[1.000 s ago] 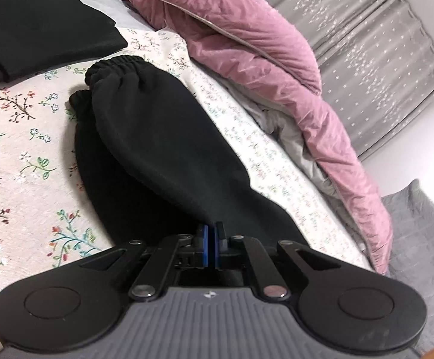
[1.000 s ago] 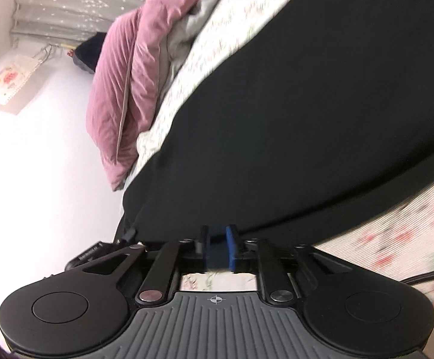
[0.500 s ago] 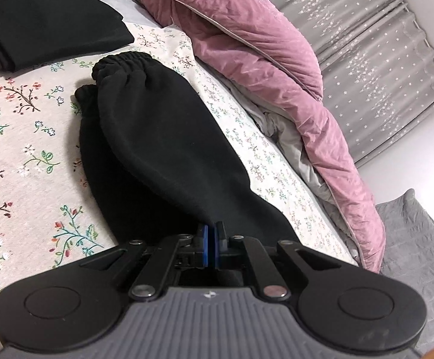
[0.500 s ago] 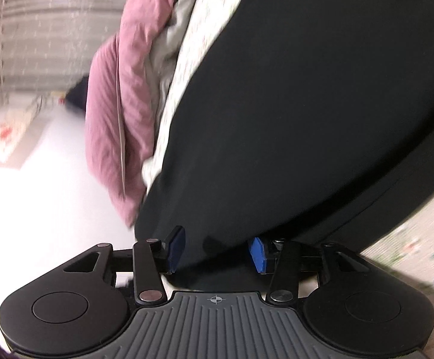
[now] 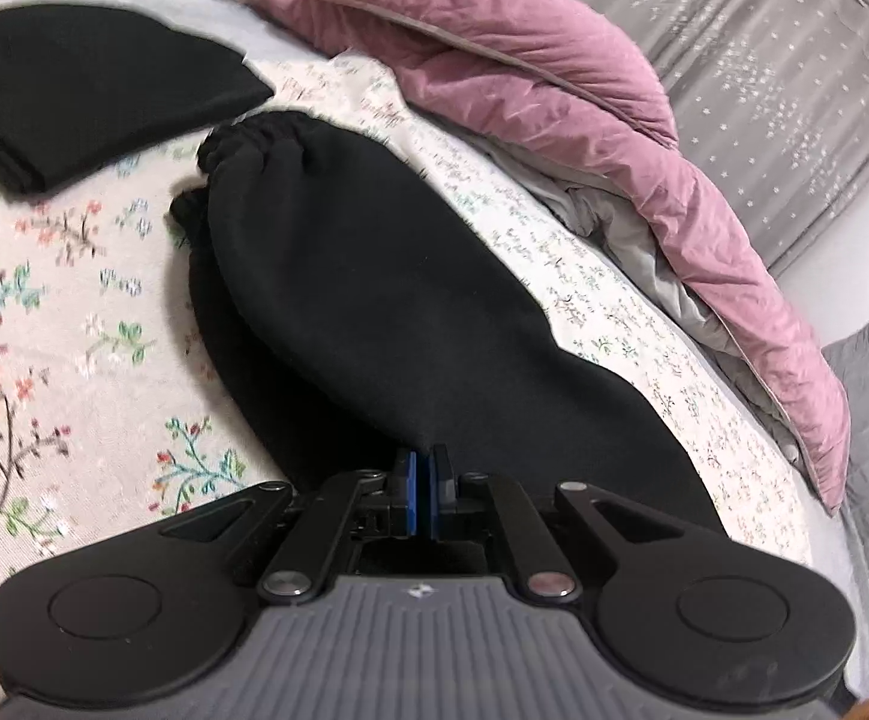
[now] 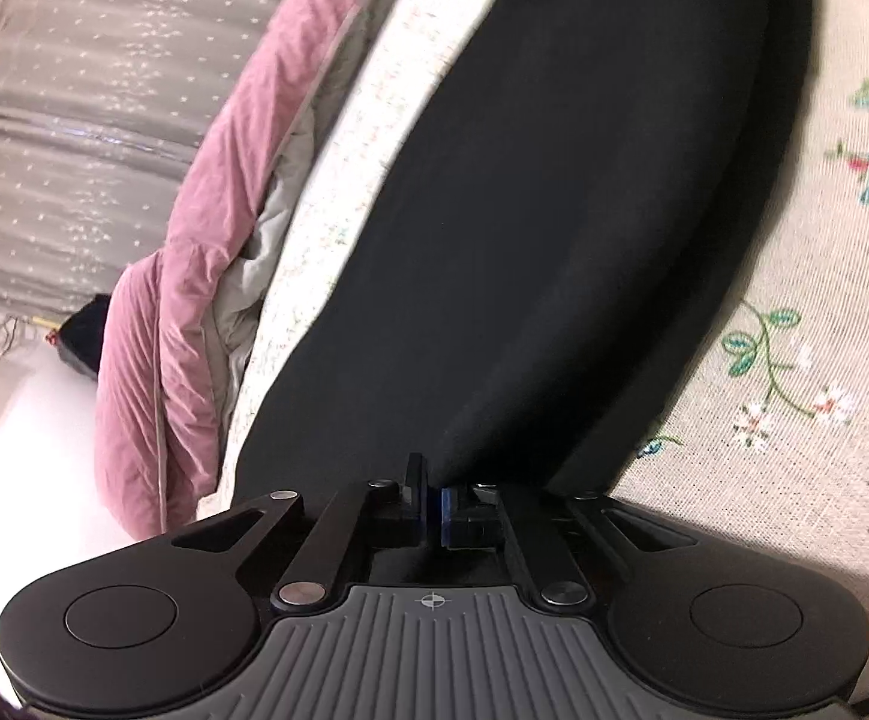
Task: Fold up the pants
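The black pants (image 5: 374, 294) lie lengthwise on the floral bedsheet (image 5: 62, 312), one leg on top of the other, elastic cuffs (image 5: 254, 138) at the far end. My left gripper (image 5: 423, 480) is shut on the near edge of the pants. In the right wrist view the pants (image 6: 554, 210) fill the middle, and my right gripper (image 6: 432, 495) is shut on their near edge. The cloth between both sets of pads is mostly hidden.
A folded black garment (image 5: 74, 90) lies at the far left of the bed. A pink quilt (image 5: 554, 96) with grey lining is heaped along the right side, seen also in the right wrist view (image 6: 194, 228). Grey curtains (image 5: 764, 48) hang behind.
My right gripper opened half a second ago and has now shut on the pants edge again, at a new angle. My left gripper stayed shut and shifted slightly.
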`<state>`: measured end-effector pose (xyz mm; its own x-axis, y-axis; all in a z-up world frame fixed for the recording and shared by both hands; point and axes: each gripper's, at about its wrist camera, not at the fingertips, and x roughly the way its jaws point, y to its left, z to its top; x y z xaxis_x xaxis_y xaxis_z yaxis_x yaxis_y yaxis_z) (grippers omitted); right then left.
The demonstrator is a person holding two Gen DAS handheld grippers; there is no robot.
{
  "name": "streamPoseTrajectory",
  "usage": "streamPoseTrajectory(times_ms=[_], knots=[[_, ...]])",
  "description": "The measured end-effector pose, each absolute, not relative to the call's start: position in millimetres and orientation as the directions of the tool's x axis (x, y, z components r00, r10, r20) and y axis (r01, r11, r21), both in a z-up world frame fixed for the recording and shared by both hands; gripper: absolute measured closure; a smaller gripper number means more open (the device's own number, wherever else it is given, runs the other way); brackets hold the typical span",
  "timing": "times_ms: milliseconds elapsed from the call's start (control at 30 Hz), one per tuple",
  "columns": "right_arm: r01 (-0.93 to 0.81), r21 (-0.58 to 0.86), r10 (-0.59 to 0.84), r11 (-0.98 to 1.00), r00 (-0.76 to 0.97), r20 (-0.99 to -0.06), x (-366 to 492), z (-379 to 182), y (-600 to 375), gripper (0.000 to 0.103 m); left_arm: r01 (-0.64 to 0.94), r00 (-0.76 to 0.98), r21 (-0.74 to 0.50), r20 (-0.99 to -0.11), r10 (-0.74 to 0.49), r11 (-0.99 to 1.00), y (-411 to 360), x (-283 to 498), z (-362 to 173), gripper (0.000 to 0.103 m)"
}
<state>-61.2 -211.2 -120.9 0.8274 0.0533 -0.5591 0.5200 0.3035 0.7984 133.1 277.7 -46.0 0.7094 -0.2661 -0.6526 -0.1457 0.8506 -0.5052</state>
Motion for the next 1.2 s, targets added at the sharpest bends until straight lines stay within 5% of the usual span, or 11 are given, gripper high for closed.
streamPoseTrajectory(times_ms=[233, 500, 767, 867, 1033, 1200], knots=[[0.504, 0.701, -0.023, 0.505, 0.820, -0.573, -70, -80, -191, 0.099, -0.148, 0.678, -0.429, -0.700, -0.225, 0.891, 277, 127, -49, 0.083], [0.566, 0.629, 0.006, 0.533, 0.741, -0.671, -64, -104, -190, 0.096, -0.110, 0.601, -0.262, -0.786, -0.146, 0.959, 254, 132, -60, 0.081], [0.572, 0.576, -0.013, 0.584, 0.716, -0.698, -82, -74, -212, 0.070, -0.075, 0.660, -0.265, -0.736, -0.151, 0.961, 247, 113, -43, 0.030], [0.602, 0.531, -0.079, 0.596, 0.702, -0.708, -96, -65, -226, 0.064, -0.042, 0.652, -0.300, -0.731, -0.201, 0.953, 240, 108, -41, 0.024], [0.676, 0.474, -0.217, 0.565, 0.675, -0.705, -112, -58, -255, 0.038, 0.020, 0.658, -0.323, -0.708, -0.256, 0.946, 229, 106, -40, 0.014], [0.746, 0.452, -0.287, 0.490, 0.627, -0.724, -118, -63, -281, 0.033, 0.053, 0.670, -0.335, -0.687, -0.283, 0.941, 222, 108, -40, 0.009]])
